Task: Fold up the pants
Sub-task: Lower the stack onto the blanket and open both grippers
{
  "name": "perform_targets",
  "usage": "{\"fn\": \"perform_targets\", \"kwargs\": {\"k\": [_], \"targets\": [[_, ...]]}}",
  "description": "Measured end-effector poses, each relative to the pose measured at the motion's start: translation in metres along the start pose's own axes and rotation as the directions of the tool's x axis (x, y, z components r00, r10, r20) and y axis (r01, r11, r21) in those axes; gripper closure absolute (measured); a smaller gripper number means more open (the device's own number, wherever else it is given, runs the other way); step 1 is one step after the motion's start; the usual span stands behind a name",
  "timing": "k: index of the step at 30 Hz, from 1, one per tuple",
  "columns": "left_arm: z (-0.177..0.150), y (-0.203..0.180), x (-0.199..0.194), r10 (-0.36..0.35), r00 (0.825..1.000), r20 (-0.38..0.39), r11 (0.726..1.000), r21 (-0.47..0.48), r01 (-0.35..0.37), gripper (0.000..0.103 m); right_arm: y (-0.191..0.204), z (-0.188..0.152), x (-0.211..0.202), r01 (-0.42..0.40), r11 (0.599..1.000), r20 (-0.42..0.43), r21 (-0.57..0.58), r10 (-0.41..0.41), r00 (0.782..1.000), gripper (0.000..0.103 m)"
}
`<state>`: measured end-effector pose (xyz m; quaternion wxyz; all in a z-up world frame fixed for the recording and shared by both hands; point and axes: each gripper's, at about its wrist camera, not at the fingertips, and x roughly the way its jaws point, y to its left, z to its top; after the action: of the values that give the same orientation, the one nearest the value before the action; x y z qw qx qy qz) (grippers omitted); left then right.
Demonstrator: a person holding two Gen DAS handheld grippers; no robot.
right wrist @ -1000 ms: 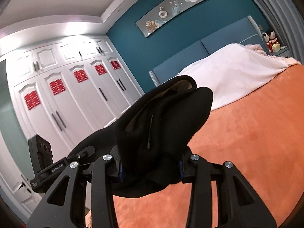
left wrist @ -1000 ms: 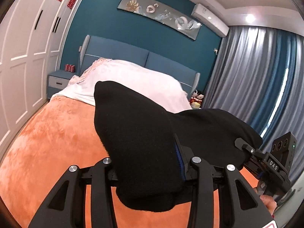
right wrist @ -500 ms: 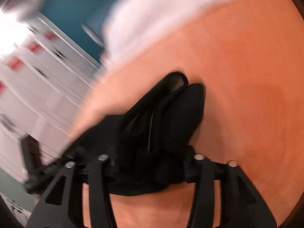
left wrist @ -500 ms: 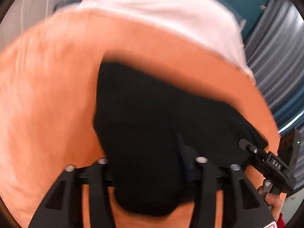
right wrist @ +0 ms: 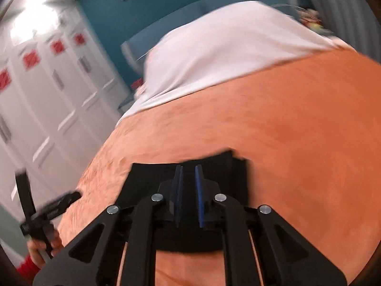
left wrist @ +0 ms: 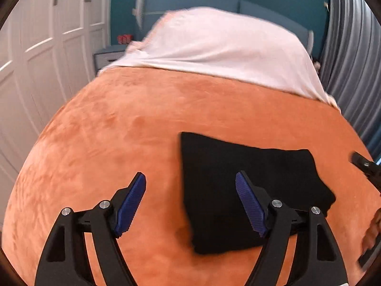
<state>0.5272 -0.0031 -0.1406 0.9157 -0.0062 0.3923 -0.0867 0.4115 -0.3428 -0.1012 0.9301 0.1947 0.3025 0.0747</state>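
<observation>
The black pants [left wrist: 273, 171] lie folded in a flat rectangle on the orange blanket [left wrist: 107, 143]. My left gripper [left wrist: 190, 174] hovers over their left edge. Its jaws are opening wide and the blue pads [left wrist: 132, 200] touch nothing. In the right wrist view my right gripper [right wrist: 188, 168] hangs just above the pants [right wrist: 142, 178]. Its jaws are closing to a narrow slit with nothing between them. A hand with a red cuff [right wrist: 35, 250] holds the left gripper at the left edge of that view.
A white sheet [left wrist: 226, 52] covers the head of the bed in front of a blue headboard [left wrist: 190, 2]. White wardrobe doors [left wrist: 35, 59] line the left side and grey curtains [left wrist: 352, 47] hang on the right. A small nightstand [left wrist: 107, 56] stands by the headboard.
Both grippers came down toward the bed and let go of the pants, which now lie flat on the blanket. The left jaws spread wide; the right jaws drew together, empty.
</observation>
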Motion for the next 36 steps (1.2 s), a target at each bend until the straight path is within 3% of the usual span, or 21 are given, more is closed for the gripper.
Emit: {"fn": "perform_targets", "kwargs": {"k": [2,4,6,7,8,9,10,11,13,17,20,23,26,28,31,33,36], "targets": [[0.005,-0.028,0.032,0.029,0.998,-0.062,0.999,0.047,-0.026,0.025,0.027,0.007,0.046,-0.014,0.999,-0.073,-0.043,0.011,0.997,0.093],[-0.010,-0.050,0.055,0.066,0.991,-0.121,0.995,0.087,-0.055,0.024,0.029,0.002,0.087,0.011,0.998,-0.144,-0.064,-0.021,0.989,0.093],[-0.029,-0.058,0.095,0.133,0.970,-0.204,0.987,0.116,-0.111,0.024,0.015,-0.009,0.118,0.063,0.996,-0.183,-0.067,-0.074,0.980,0.093],[-0.040,-0.053,0.105,0.143,0.967,-0.213,0.986,0.119,-0.120,0.013,0.001,-0.015,0.131,0.127,0.989,-0.199,-0.075,-0.139,0.970,0.097],[-0.046,-0.047,0.107,0.135,0.974,-0.182,0.987,0.107,-0.117,0.005,-0.013,-0.022,0.138,0.190,0.978,-0.212,-0.083,-0.204,0.956,0.103],[-0.051,-0.035,0.104,0.080,0.988,-0.133,0.995,0.072,-0.071,0.005,-0.042,-0.032,0.144,0.163,0.985,-0.213,-0.051,-0.170,0.962,0.103],[-0.052,-0.025,0.103,0.021,0.991,-0.133,0.999,0.031,-0.017,0.005,-0.060,-0.036,0.138,0.084,0.996,-0.173,-0.005,-0.083,0.981,0.103],[-0.051,-0.014,0.101,-0.023,0.990,-0.138,1.000,-0.021,0.021,0.005,-0.067,-0.037,0.133,0.047,0.999,-0.156,0.023,-0.043,0.987,0.103],[-0.050,0.011,0.081,-0.055,0.993,-0.105,0.993,-0.114,0.043,0.005,-0.062,-0.034,0.125,0.042,0.999,-0.167,0.002,-0.042,0.985,0.103],[-0.058,0.064,0.019,0.012,0.999,-0.044,0.986,-0.165,-0.019,0.006,-0.053,-0.035,0.084,0.027,0.999,-0.142,0.028,-0.023,0.990,0.096],[-0.082,0.084,-0.021,0.071,0.996,-0.053,0.983,-0.166,-0.079,0.006,-0.029,-0.054,0.032,-0.016,1.000,-0.118,0.008,0.017,0.993,0.096],[-0.119,0.090,-0.054,0.174,0.978,-0.114,0.977,-0.102,-0.186,0.006,0.027,-0.096,0.013,-0.112,0.989,-0.214,-0.099,0.089,0.973,0.096],[-0.148,0.081,-0.086,0.258,0.959,-0.121,0.963,-0.044,-0.265,0.006,0.088,-0.146,0.027,-0.205,0.958,-0.345,-0.200,0.127,0.930,0.096],[-0.160,0.077,-0.102,0.288,0.951,-0.109,0.956,-0.029,-0.293,0.006,0.120,-0.166,0.051,-0.238,0.949,-0.396,-0.208,0.141,0.907,0.096],[-0.178,0.082,-0.119,0.285,0.949,-0.138,0.957,-0.021,-0.290,0.006,0.149,-0.168,0.087,-0.212,0.953,-0.388,-0.217,0.115,0.914,0.096],[-0.190,0.084,-0.125,0.268,0.947,-0.178,0.961,-0.028,-0.277,0.006,0.152,-0.162,0.111,-0.201,0.970,-0.375,-0.136,0.138,0.917,0.096],[-0.201,0.090,-0.127,0.244,0.948,-0.205,0.966,-0.035,-0.256,0.006,0.172,-0.163,0.139,-0.245,0.969,-0.402,-0.028,0.213,0.891,0.095]]}}
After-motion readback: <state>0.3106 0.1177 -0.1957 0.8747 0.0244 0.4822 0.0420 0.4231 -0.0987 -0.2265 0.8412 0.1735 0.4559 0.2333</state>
